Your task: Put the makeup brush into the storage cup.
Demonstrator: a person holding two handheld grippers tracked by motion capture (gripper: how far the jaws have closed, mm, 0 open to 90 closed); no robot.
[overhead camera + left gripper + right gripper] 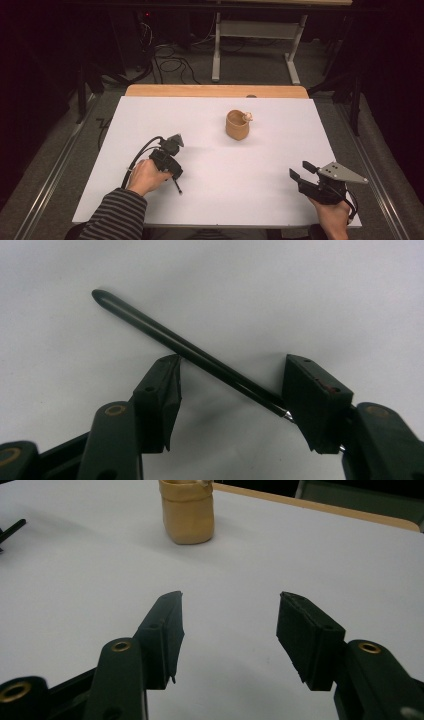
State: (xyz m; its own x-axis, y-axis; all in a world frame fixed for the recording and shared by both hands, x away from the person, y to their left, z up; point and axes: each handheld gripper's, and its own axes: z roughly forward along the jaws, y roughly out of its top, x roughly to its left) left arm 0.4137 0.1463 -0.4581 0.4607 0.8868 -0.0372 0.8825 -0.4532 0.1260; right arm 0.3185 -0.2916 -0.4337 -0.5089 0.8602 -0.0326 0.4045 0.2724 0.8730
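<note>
A thin black rod (150,327) lies flat on the white table top, running slantwise between the jaws of my left gripper (230,375). That gripper is open; one jaw tip sits close beside the rod and the rod's near end runs under the other jaw. From above, my left gripper (172,172) points down at the table and the rod's end (177,187) pokes out beneath it. My right gripper (301,169) rests near the front right corner, open and empty (230,615). A tan cup (237,125) stands upright at mid-table, with a small pale object (247,117) at its rim.
The white sheet (250,170) covers a wooden table whose bare edge (215,91) shows at the back. The cup (187,512) stands straight ahead of the right gripper. Beyond the table are a desk frame (216,50) and floor cables (170,62).
</note>
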